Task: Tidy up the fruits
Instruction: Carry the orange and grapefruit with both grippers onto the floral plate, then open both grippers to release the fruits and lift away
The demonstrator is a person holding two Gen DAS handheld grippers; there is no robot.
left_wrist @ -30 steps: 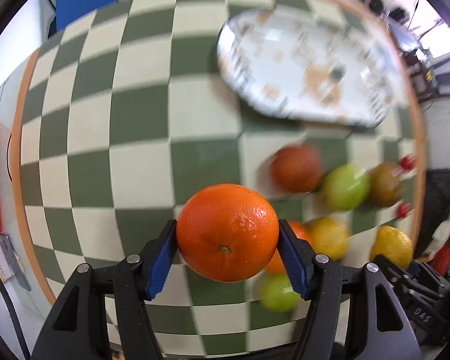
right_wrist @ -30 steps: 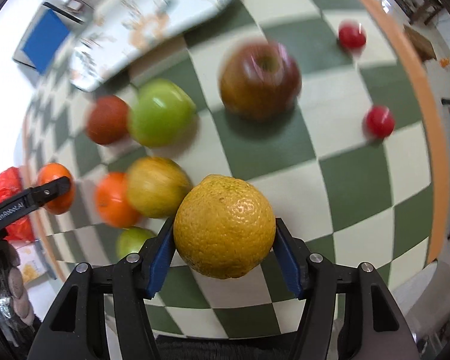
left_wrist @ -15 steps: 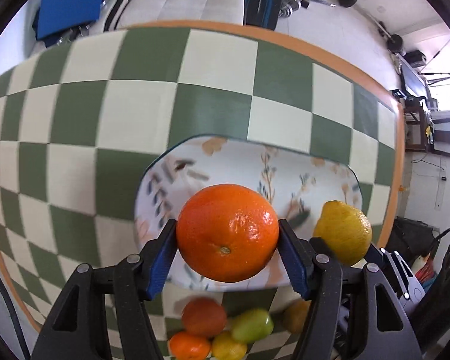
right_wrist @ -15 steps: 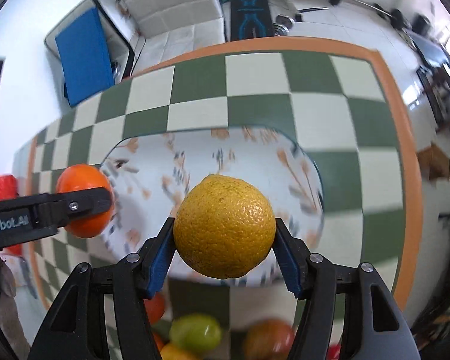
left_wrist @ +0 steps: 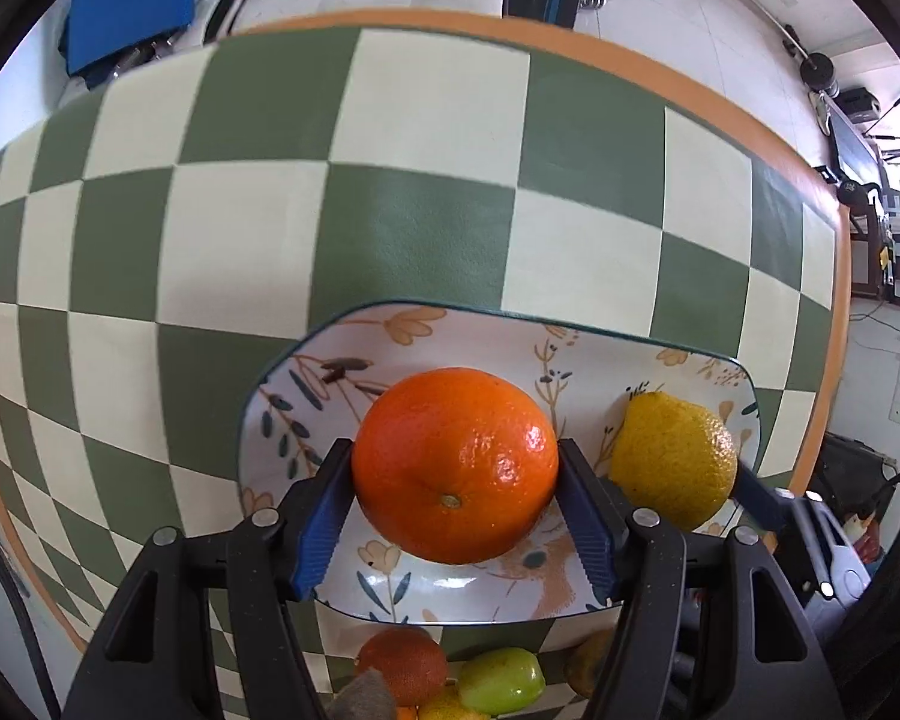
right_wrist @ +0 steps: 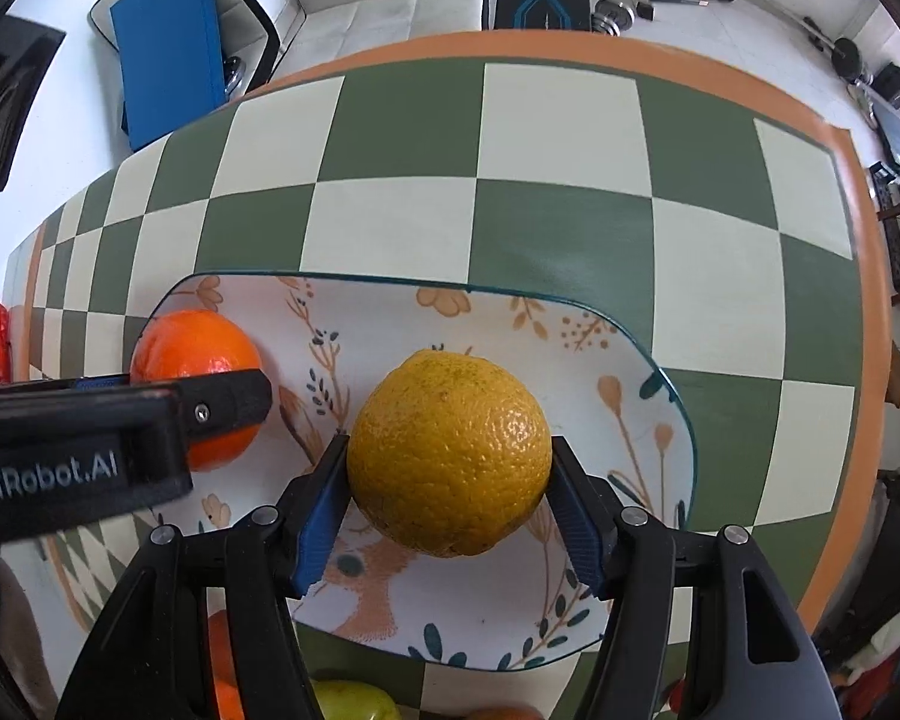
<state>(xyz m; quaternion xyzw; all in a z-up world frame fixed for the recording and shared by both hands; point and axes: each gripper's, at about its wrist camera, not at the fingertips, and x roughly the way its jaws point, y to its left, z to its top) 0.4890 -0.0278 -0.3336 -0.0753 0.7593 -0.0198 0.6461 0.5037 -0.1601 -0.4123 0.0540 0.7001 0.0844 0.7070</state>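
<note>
Oranges [left_wrist: 455, 465] [right_wrist: 449, 453] in both tongs [left_wrist: 455, 504] [right_wrist: 449, 504] over floral plate [right_wrist: 570, 612]

White lettering "enRobot.AI", partly cut off, on left hand-held gripper [right_wrist: 195, 393] body

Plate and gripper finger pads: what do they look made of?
Plate: looks like glazed ceramic, though melamine is possible; glossy white surface with printed floral pattern, thin dark teal rim, window glare near its front edge.
Finger pads: blue, matte, ribbed, probably rubber or soft plastic, mounted on black, faintly speckled plastic-looking fingers, clamping the orange.
</note>
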